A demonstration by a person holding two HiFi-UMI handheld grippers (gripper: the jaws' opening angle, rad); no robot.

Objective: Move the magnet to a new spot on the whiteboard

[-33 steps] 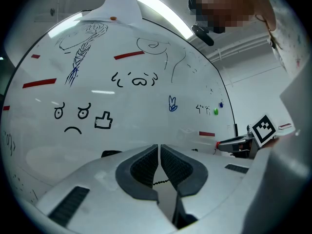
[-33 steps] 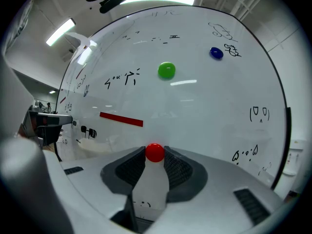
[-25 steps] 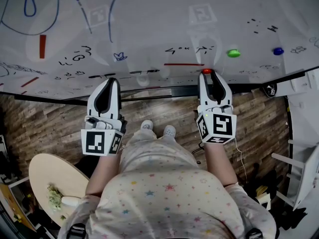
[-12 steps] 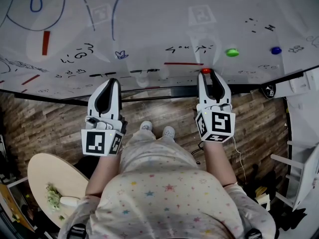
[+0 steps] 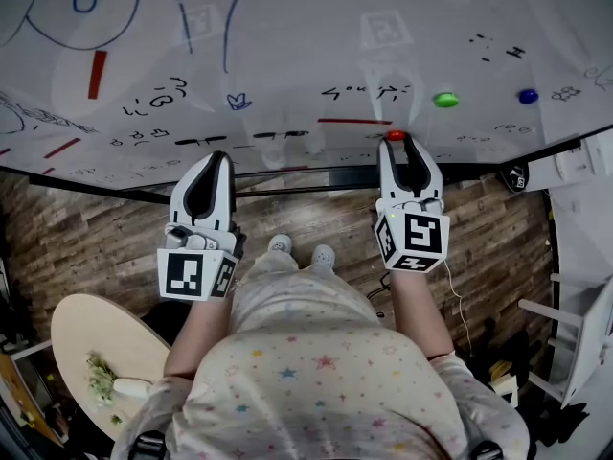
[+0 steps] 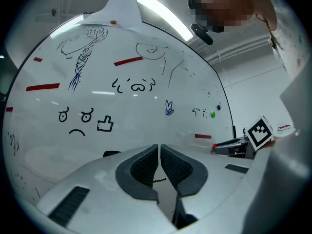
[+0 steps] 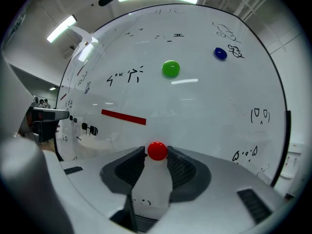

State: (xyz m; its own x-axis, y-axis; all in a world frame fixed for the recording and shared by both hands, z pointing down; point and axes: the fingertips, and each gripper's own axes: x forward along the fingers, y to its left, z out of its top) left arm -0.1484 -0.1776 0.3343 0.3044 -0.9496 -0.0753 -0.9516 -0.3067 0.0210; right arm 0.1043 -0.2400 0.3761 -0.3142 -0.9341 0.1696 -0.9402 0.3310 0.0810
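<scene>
Left gripper: jaws closed together, nothing between them in its own view. It hangs just off the whiteboard's lower edge, left of the middle, with no part in the job as things stand.

Right gripper: jaws narrow, clamped on the red magnet. Its own view shows the magnet pinched only at the very tips of the pads. The magnet sits close to the board's lower edge, right of the middle, just below the right end of a red stroke. Whether it is touching the board or lifted clear, I cannot tell.

Further right and higher: a green magnet, then a blue magnet nearer the right edge, both apart from the gripper.

Risks, as judged:
- The tip-only grip on a rounded, smooth magnet looks shallow. The board's pull on lift-off could pop it out of the pads, and a drop would go past the lower edge to the floor.
- Sliding rather than lifting may smear the marker drawings.
- Placing near the green magnet risks a knock or the two snapping together.
</scene>
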